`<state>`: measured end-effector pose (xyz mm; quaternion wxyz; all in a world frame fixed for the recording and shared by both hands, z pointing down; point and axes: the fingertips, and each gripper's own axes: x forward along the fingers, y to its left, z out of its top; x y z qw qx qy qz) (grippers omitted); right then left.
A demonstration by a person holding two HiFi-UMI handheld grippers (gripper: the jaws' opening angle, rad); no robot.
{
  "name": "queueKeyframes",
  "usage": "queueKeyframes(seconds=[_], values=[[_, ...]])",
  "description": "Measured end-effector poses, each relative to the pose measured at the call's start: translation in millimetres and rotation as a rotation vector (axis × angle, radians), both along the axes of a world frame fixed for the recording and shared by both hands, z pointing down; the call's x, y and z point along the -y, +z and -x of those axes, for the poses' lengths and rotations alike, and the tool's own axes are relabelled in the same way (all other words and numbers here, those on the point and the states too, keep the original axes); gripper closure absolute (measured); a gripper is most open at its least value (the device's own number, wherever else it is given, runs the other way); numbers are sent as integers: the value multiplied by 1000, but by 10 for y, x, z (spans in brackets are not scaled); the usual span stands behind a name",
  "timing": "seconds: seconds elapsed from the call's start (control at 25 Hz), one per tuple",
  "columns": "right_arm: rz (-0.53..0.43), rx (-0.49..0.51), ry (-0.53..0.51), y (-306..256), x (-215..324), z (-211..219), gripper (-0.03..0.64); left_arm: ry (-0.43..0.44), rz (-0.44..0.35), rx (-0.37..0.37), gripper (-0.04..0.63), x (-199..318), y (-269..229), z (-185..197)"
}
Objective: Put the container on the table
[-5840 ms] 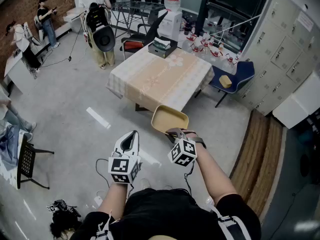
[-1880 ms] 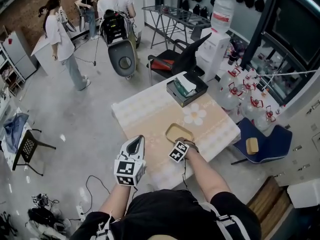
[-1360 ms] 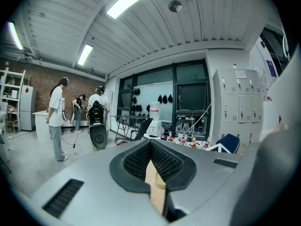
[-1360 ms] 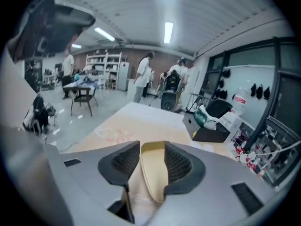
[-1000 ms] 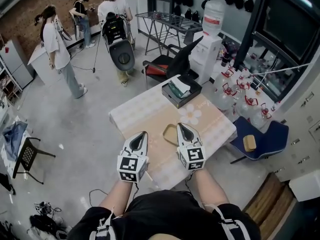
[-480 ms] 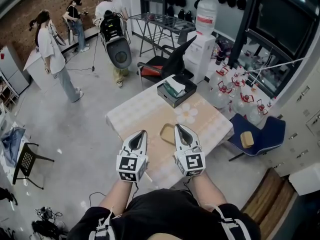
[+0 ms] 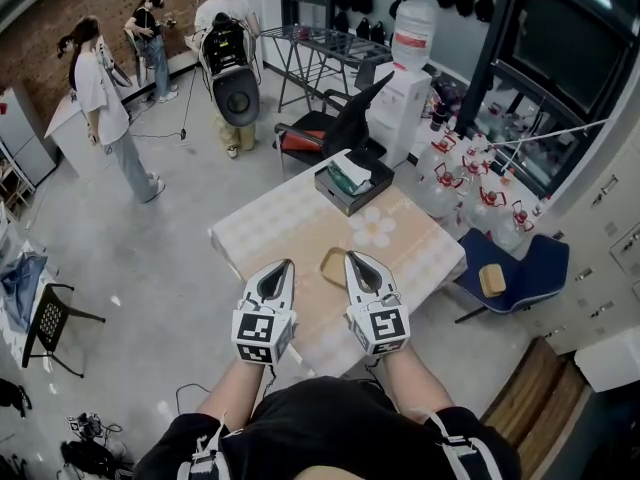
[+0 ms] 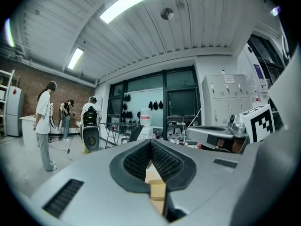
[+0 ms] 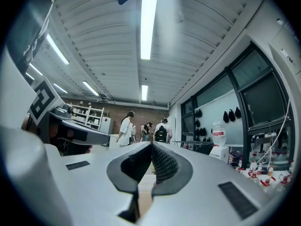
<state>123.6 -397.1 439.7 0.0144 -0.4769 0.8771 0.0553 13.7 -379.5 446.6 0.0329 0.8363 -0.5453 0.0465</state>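
The container (image 7: 331,265), a shallow tan tray, lies on the table (image 7: 290,218) near its front edge. Its right part is hidden behind my right gripper (image 7: 352,257), which hovers over it with the jaws shut on nothing. To the left of the container, over the table's front, my left gripper (image 7: 286,265) is also shut and empty. In the left gripper view the left gripper (image 8: 151,143) has its pads together, pointing roughly level across the room. The right gripper view shows the right gripper (image 9: 151,145) with its pads likewise pressed together.
A black box (image 7: 350,182) with cloth in it stands at the table's far edge. A black chair (image 7: 335,128) and a water dispenser (image 7: 405,68) stand behind the table. Water bottles (image 7: 460,193) and a blue chair (image 7: 510,268) are to the right. People (image 7: 100,98) stand far left.
My right gripper carried the container to the table, let go of it and shut. Over the last second it drew back and up slightly. The container stays put; the left gripper kept still.
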Motion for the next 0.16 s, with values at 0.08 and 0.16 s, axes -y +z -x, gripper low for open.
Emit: queueKeyframes(seconds=[0.08, 0.16], values=[[2, -3, -4, 14, 12, 39, 604, 0, 0, -2, 581, 18, 5, 28], [1, -7, -8, 19, 24, 84, 604, 1, 0, -2, 581, 37, 8, 60]])
